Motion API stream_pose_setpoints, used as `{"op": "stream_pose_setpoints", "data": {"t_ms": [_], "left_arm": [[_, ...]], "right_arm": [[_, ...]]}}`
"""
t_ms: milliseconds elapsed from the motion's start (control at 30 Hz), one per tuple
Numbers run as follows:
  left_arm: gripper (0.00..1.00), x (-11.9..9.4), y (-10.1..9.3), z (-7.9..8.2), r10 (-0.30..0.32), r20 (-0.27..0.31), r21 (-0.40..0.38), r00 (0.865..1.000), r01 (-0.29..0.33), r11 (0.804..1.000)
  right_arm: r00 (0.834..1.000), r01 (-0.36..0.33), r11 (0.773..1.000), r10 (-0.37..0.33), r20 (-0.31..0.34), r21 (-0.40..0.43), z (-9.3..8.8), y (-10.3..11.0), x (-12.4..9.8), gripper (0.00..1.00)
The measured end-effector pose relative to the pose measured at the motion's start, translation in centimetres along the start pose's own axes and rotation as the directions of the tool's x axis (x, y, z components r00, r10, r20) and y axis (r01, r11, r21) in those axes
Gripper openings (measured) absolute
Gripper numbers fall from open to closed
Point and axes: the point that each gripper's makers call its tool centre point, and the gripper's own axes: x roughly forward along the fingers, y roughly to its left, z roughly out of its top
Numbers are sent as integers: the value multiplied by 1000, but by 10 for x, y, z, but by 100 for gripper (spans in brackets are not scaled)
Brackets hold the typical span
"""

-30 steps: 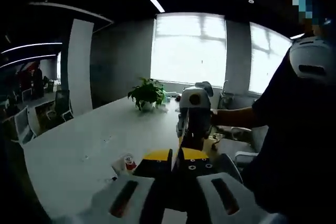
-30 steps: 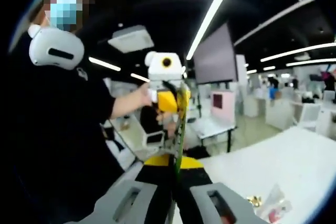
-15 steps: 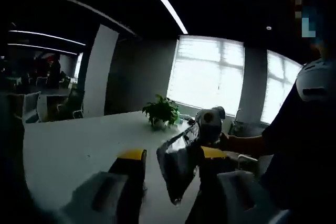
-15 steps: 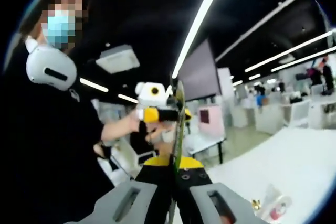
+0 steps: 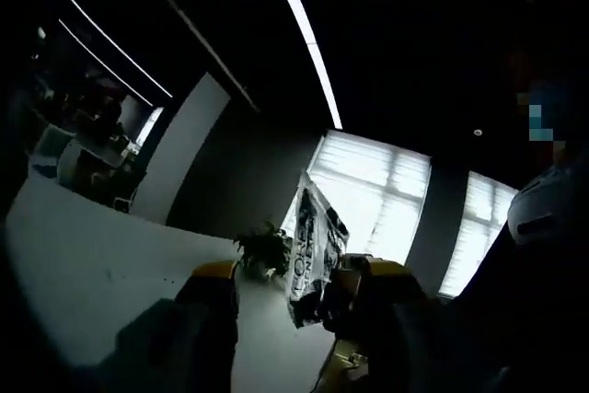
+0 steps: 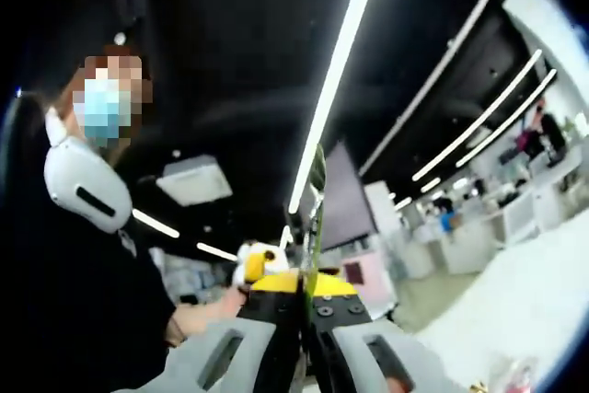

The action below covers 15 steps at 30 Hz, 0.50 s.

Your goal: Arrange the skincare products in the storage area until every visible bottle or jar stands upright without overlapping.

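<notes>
Gripping a thin plastic packet (image 6: 316,200) edge-on, my right claw (image 6: 304,287) sits at the bottom centre of the right gripper view with its yellow-tipped jaws pressed together on it. The packet rises from the jaws as a narrow strip toward the middle of the frame. Just left of it, lower centre, I see my left claw (image 6: 260,264), a white and yellow body held in my hand (image 6: 198,317). My dark sleeve and a white headset (image 6: 85,181) fill the left side.

In the left gripper view my left claw (image 5: 290,287) rises from the bottom with its jaws spread wide apart, released and holding nothing. The same packet (image 5: 311,244) stands between them, tilted, printed face toward the camera, lower centre of the frame; whether it brushes the right-hand jaw I cannot tell. Behind it, dark and low, is my right claw (image 5: 339,290).

The white bench (image 5: 110,269) stretches across the lower left, with a potted plant (image 5: 262,248) on it near the bright windows (image 5: 368,200).
</notes>
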Motion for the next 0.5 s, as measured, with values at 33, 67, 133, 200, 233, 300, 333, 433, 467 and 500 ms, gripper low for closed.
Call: {"op": "stream_pose_setpoints", "data": {"t_ms": [33,67,133,200,233,300,333,433,467,500], "left_arm": [[49,3,-4,1,-14,15,-6,1000,14,1000],[49,6,-7,2,-24,24,-10,999,24,1000],[47,12,-10,4,-29,52,-13,998,30,999],[43,17,-11,6,-25,84,-10,996,26,1000],[39,19,-11,8,-25,103,-12,994,27,1000],[37,22,-13,16,-24,175,-20,984,28,999],[37,22,-13,18,-21,193,-26,981,26,999],[35,23,-12,24,-11,237,-32,971,19,999],[34,24,-11,25,-5,243,-31,970,13,999],[32,24,-9,27,4,257,-27,966,3,1000]], "right_arm": [[1000,4,1000,-4,25,3,3,0,2,0],[997,15,1000,-16,71,4,8,-2,5,0],[992,1,999,-6,128,42,13,1,8,0],[981,9,996,-26,191,90,15,0,11,0],[979,12,996,-31,201,92,14,0,12,0],[967,24,992,-55,250,124,17,-2,14,0],[964,26,991,-59,261,129,18,-2,14,0],[936,19,984,-80,341,180,21,-2,17,0],[929,28,986,-88,360,167,22,-3,18,0],[916,22,988,-81,392,152,24,0,18,0]]}}
